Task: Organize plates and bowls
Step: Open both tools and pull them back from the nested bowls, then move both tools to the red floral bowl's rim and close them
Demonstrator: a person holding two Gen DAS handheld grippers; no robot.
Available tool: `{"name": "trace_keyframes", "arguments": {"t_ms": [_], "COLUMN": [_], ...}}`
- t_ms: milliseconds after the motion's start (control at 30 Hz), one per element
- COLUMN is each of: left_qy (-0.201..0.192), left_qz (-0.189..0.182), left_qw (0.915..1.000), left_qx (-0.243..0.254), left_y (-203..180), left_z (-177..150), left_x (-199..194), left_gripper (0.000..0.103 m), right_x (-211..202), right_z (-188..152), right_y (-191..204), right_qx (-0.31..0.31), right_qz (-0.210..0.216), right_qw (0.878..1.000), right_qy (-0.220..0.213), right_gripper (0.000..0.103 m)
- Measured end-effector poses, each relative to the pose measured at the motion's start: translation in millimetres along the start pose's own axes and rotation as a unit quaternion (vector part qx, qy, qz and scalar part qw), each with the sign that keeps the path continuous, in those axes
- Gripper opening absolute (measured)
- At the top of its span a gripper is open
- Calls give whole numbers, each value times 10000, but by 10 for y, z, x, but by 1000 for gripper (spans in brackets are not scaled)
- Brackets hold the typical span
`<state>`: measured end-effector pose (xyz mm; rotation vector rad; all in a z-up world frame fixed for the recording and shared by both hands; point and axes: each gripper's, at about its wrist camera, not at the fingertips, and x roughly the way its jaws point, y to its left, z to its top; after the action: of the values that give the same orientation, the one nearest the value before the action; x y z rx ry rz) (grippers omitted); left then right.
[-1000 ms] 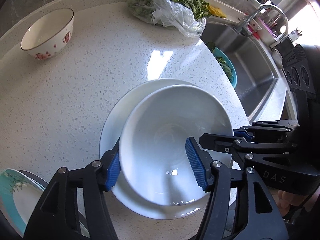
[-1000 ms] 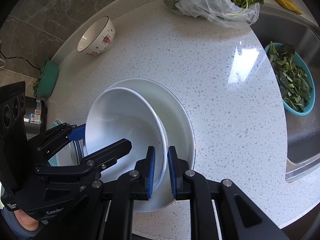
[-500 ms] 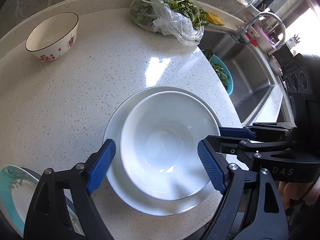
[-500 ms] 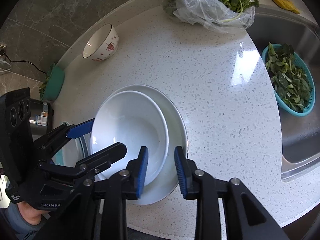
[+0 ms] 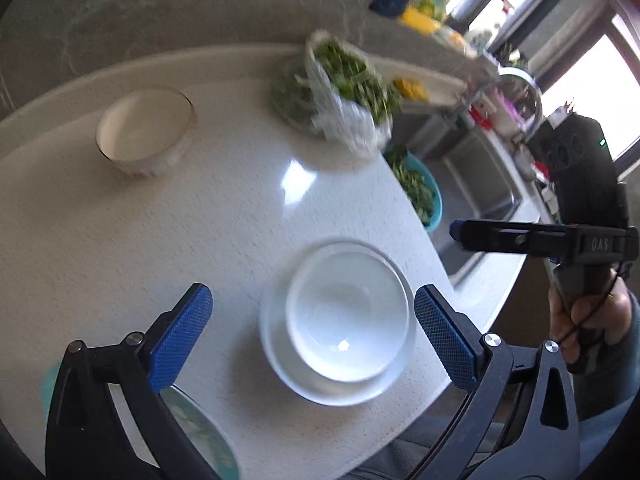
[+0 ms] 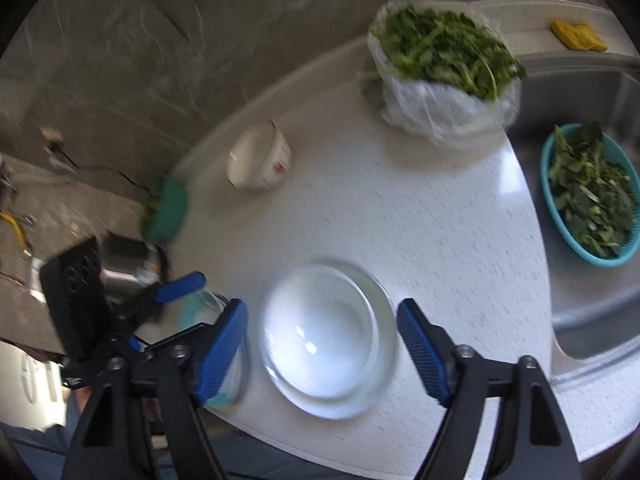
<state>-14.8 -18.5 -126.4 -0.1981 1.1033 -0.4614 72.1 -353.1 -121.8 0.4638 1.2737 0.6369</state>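
A plain white bowl [image 5: 348, 316] [image 6: 320, 336] rests inside a wider white plate [image 5: 276, 360] [image 6: 386, 312] near the counter's front edge. My left gripper [image 5: 312, 296] hangs above it with its jaws opening wide, and nothing touches its pads. My right gripper [image 6: 320, 306] hovers over the same bowl, jaws also opening and holding nothing. A white bowl with a red pattern [image 5: 144, 128] [image 6: 260, 156] stands far back on the left. A teal patterned plate [image 5: 200, 432] [image 6: 200, 308] lies at the near left, partly hidden behind the fingers.
A plastic bag of greens [image 5: 344, 92] [image 6: 440, 68] sits at the back. A teal basket of leaves [image 6: 592, 192] rests in the steel sink [image 6: 592, 308] on the right. A hand [image 5: 584, 320] holds the right gripper. A green container [image 6: 168, 208] stands beyond the counter's left edge.
Both grippers let go of the white bowl and opened wide. Both rose and drew back, so the bowl and plate look smaller. The bowl now sits centred in the plate.
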Motion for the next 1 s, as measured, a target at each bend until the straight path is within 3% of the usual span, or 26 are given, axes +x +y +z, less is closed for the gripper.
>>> {"name": "trace_keyframes", "arguments": {"t_ms": [133,200,300,400,600,733,1000], "left_qy": [-585,-753,-750,-519,-88,-71,114], "left_qz": [559,726,818,702,550,605,619], "left_qw": [9967,9944,9930,9935,9952,9952,9951], "left_qx": [32,-144,-405,-729,-804,-771,-761], "left_y": [544,893,1370,1792,2209,2388,2542], "left_z": [333,515,771,958,1072,1119,1112], "left_x": [-347,-436,-389,-143,425,665,928], "left_gripper": [103,103,103,103,103,103,103], "right_x": [-34,15,189,535,1428,1850,2242], "right_z": [414,623,942,1254,1612,1698,1734], "right_y": [79,139,287,389,438,341,289], "right_qx": [111,99,-114,-124,-40,195,241], "right_qz": [920,1060,1172,1394,1165,1047,1011], "right_qw": [9955,9939,9924,9901,9921,9918,9894], "right_qy": [-199,-293,-349,-117,464,711,1012], "right_gripper": [86,90,93,97,97,95,95]}}
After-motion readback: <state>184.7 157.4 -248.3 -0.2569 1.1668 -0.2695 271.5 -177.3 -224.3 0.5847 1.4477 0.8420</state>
